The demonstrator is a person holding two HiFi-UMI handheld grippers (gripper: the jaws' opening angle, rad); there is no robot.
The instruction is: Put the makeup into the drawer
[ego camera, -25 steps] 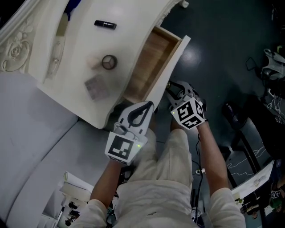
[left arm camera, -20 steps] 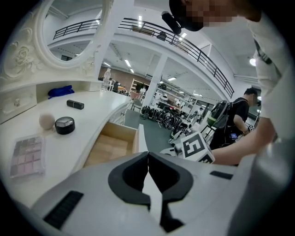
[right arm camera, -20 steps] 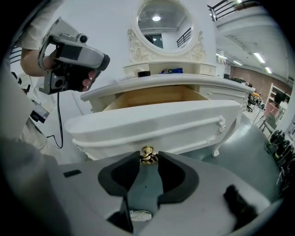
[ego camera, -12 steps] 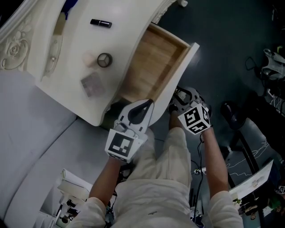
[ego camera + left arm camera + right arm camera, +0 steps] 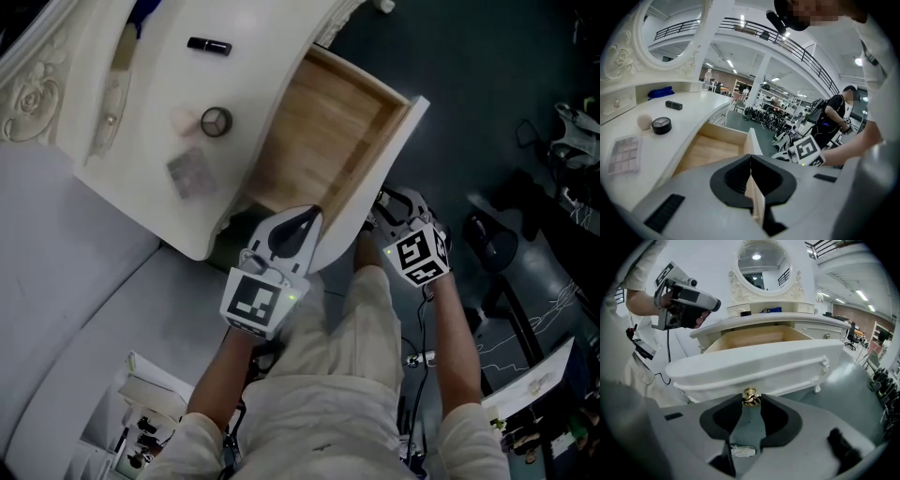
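The makeup lies on the white vanity top [image 5: 112, 187]: a black lipstick tube [image 5: 209, 45], a round dark compact [image 5: 216, 122], a pale puff [image 5: 183, 119] and an eyeshadow palette [image 5: 191, 173]. The wooden drawer [image 5: 323, 141] stands pulled out, with nothing seen inside. My right gripper [image 5: 386, 208] is shut on the gold drawer knob [image 5: 750, 397] at the white drawer front [image 5: 754, 364]. My left gripper [image 5: 306, 218] hovers over the drawer's near corner, shut and holding nothing. The left gripper view shows the compact [image 5: 661, 125], puff [image 5: 644, 122], palette [image 5: 624, 153] and lipstick [image 5: 673, 105].
A blue cloth [image 5: 660, 92] and an oval mirror [image 5: 761, 261] are at the back of the vanity. A pale sofa [image 5: 75, 309] lies left of me. Dark floor with a stool [image 5: 492, 244] and cables is on the right.
The drawer has slid further out, toward me, with my right gripper on its knob. The left gripper has stayed put.
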